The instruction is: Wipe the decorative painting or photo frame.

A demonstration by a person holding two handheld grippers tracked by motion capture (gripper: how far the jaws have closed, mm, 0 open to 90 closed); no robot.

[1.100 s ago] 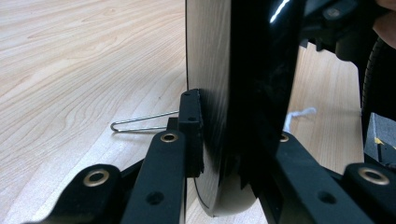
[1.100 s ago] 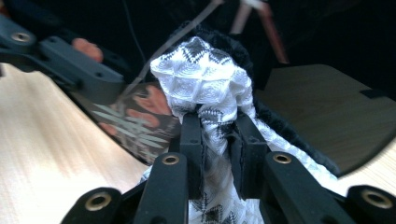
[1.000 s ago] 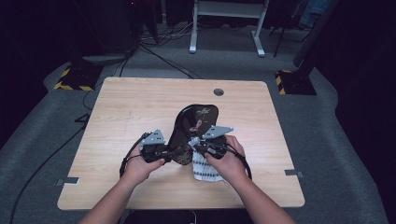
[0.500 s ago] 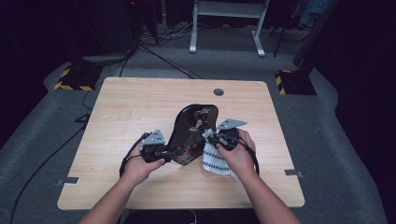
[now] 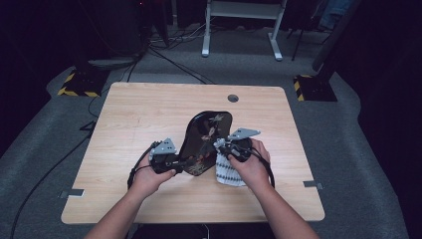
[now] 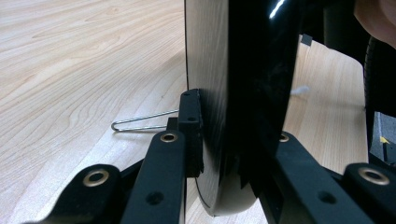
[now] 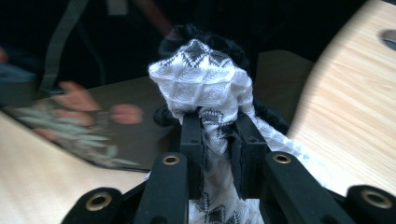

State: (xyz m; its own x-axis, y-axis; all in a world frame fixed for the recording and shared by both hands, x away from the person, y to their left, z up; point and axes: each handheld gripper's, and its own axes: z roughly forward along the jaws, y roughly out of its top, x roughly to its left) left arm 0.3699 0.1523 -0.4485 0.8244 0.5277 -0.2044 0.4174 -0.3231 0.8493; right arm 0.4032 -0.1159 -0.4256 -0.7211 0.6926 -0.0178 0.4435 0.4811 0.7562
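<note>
Right hand has shifted a little since a second ago, right gripper (image 5: pixel 222 148) and its bunched cloth (image 5: pixel 229 172) now sitting against the right edge of the tray; left hand hasn't budged. Left gripper (image 5: pixel 183 163) is clamped on the near-left edge of the black glossy tray (image 5: pixel 206 139), jaws closed tight on the rim, tray propped up off the wooden table (image 5: pixel 134 114) at a tilt, far end pointing toward the table's grommet hole (image 5: pixel 233 98). Left gripper view: tray (image 6: pixel 243 93) seen edge-on between the pads, a bent wire clip (image 6: pixel 142 122) lying on the table just beside the jaw. Right gripper view: jaws pinched nearly shut on a wad of white cloth (image 7: pixel 205 84) with black zigzag pattern, cloth bulging above the pads (image 7: pixel 191 140), tray's floral surface (image 7: pixel 93 126) just behind it. Rest of the cloth trails onto the table under the right hand (image 5: pixel 251 167).
</note>
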